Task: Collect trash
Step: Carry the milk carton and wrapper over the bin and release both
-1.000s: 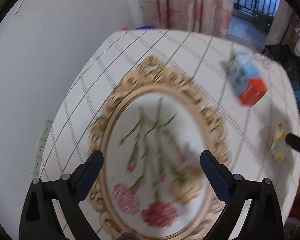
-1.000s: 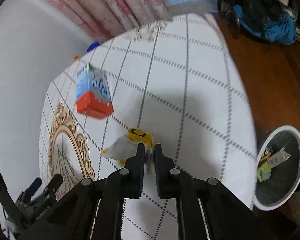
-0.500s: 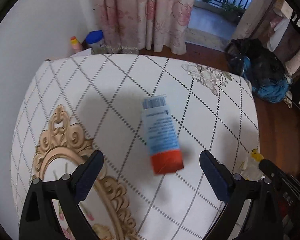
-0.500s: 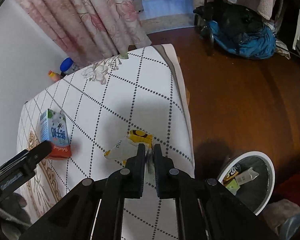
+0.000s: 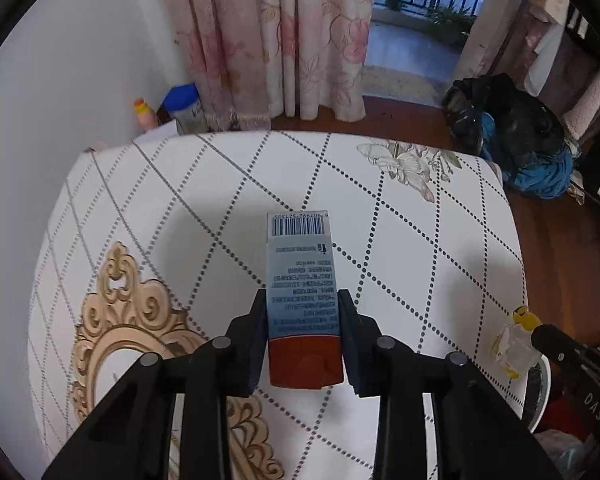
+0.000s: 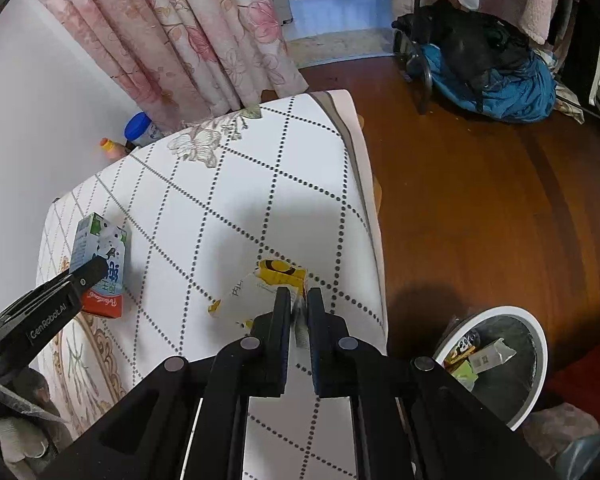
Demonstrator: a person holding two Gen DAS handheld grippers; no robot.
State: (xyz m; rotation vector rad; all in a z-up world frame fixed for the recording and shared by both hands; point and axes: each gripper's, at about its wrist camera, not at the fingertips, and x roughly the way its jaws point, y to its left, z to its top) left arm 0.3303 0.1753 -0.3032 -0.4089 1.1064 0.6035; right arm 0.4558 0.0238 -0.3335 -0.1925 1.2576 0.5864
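— Where's the carton?

— The milk carton sits between the fingers of the left tongs, red end toward the camera, barcode end pointing away. The two pads press its sides, so those tongs are closed on it. From the right wrist view it stands just over the tabletop, near the gold-framed flower print (whether its base touches the cloth, I cannot tell).

— And the other hand?

— The right tongs are pinched tight on a crumpled white and yellow wrapper, at the tabletop's edge nearest the floor.

— The bin?

— A round white trash bin stands on the wooden floor, below and beside that edge, with some packets already inside. The wrapper is not over it; it hangs above the dotted diamond cloth.
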